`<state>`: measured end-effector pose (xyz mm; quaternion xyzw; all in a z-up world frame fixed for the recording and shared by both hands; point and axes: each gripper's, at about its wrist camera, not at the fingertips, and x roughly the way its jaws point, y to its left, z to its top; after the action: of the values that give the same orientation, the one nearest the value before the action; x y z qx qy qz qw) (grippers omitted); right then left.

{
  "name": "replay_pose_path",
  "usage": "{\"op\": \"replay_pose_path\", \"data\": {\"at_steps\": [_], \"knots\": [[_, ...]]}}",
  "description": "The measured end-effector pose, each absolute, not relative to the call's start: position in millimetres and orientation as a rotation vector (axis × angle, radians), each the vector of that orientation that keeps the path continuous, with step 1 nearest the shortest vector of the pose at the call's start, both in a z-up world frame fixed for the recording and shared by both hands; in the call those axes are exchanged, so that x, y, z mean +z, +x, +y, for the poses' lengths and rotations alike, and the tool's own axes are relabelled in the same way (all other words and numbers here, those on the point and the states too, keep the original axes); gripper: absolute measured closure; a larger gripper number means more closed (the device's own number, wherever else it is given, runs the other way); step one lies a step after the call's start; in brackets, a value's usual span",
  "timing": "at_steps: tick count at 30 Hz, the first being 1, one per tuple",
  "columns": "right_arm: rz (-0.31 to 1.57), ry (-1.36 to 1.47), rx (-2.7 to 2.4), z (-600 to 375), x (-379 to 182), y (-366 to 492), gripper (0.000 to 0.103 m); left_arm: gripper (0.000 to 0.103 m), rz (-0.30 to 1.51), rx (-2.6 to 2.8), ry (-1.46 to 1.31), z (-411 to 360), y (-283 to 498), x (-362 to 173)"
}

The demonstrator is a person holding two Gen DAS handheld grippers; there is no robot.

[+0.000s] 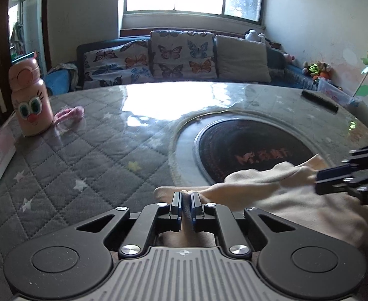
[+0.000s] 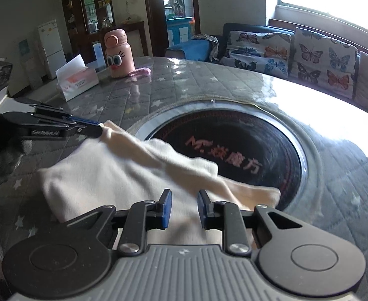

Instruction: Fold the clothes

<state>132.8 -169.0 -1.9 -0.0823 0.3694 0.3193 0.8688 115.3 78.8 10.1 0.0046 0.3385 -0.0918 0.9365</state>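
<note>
A cream garment (image 1: 296, 200) lies on the round quilted table (image 1: 96, 150), partly over the dark round centre plate (image 1: 254, 148). My left gripper (image 1: 186, 198) is shut on a corner of the garment and holds it just above the table; it also shows in the right wrist view (image 2: 100, 128) pinching the cloth's far left corner. My right gripper (image 2: 182, 199) is open, its jaws apart over the near edge of the garment (image 2: 123, 173), holding nothing. It shows at the right edge of the left wrist view (image 1: 319, 180).
A pink cartoon bottle (image 1: 31, 100) and a pink cloth scrap (image 1: 70, 114) stand at the table's far left, beside a tissue box (image 2: 77, 80). A dark remote (image 1: 320, 100) lies at the far right. A sofa with butterfly cushions (image 1: 181, 55) is behind the table.
</note>
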Motion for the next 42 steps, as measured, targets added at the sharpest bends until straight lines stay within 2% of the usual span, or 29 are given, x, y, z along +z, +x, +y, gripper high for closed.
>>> {"op": "replay_pose_path", "data": {"at_steps": [13,23,26,28,31,35,37,42], "knots": [[0.809,-0.140,0.647,-159.6,-20.2,159.1,0.084,0.093,0.734,-0.265,0.040,53.1,141.6,-1.6],[0.773,-0.161,0.675,-151.3,-5.8,144.1,0.081,0.091,0.707,-0.225,0.030,65.5,133.3,10.3],[0.754,-0.183,0.726,-141.1,2.6,128.6,0.080,0.083,0.706,-0.194,0.006,79.7,123.8,16.4],[0.742,-0.203,0.765,-132.5,7.0,117.9,0.075,0.074,0.711,-0.170,-0.013,90.0,116.9,18.9],[0.725,-0.245,0.836,-116.2,11.1,99.8,0.074,0.070,0.724,-0.131,-0.050,105.0,106.0,19.4],[0.693,-0.323,0.935,-89.0,13.4,75.6,0.063,0.063,0.743,-0.089,-0.094,120.6,90.7,18.7],[0.680,-0.365,0.976,-74.3,12.6,64.9,0.063,0.055,0.746,-0.079,-0.117,126.2,83.3,19.2],[0.651,-0.464,1.038,-41.1,5.9,45.0,0.061,0.050,0.763,-0.076,-0.192,134.6,72.1,17.3]]}}
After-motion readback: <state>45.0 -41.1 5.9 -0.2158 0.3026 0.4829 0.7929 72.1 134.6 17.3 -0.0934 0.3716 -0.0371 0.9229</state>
